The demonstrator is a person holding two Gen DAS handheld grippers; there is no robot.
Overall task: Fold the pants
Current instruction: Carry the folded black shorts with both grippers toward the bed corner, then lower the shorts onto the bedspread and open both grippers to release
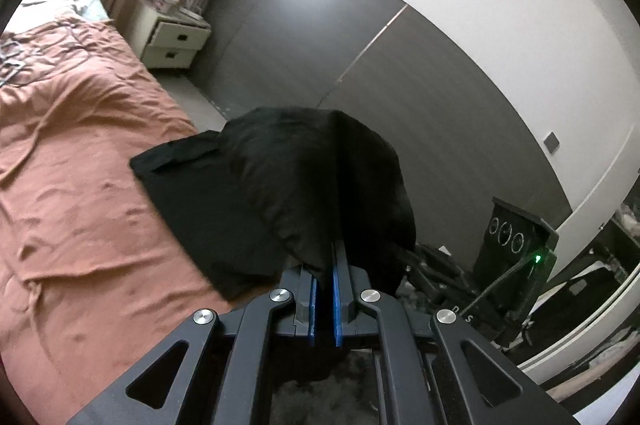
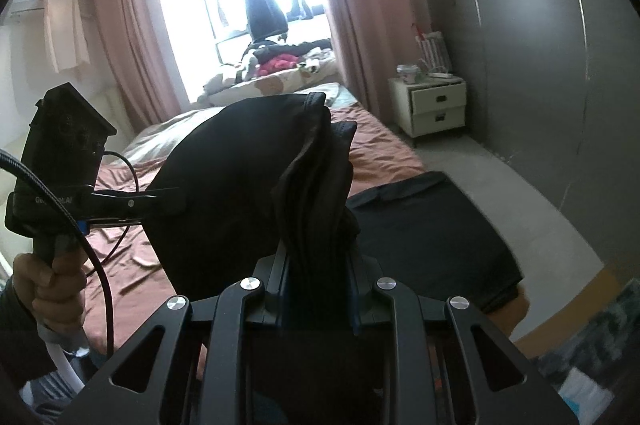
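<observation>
The black pants (image 1: 280,177) hang lifted between both grippers, with one part lying flat on the corner of the bed (image 1: 80,165). My left gripper (image 1: 334,249) is shut on a thin edge of the fabric, which drapes over its blue pads (image 1: 338,289). In the right wrist view my right gripper (image 2: 316,257) is shut on a thick, bunched fold of the pants (image 2: 224,185). The left gripper (image 2: 176,199), held by a hand (image 2: 52,285), pinches the pants' left edge there. The flat part (image 2: 432,229) lies to the right.
A rust-coloured sheet covers the bed (image 2: 384,153). A white two-drawer nightstand (image 2: 438,105) stands by the grey wardrobe wall (image 2: 540,65). Piled clothes (image 2: 284,59) lie under the bright window. Dark equipment with a green light (image 1: 520,245) sits on the floor.
</observation>
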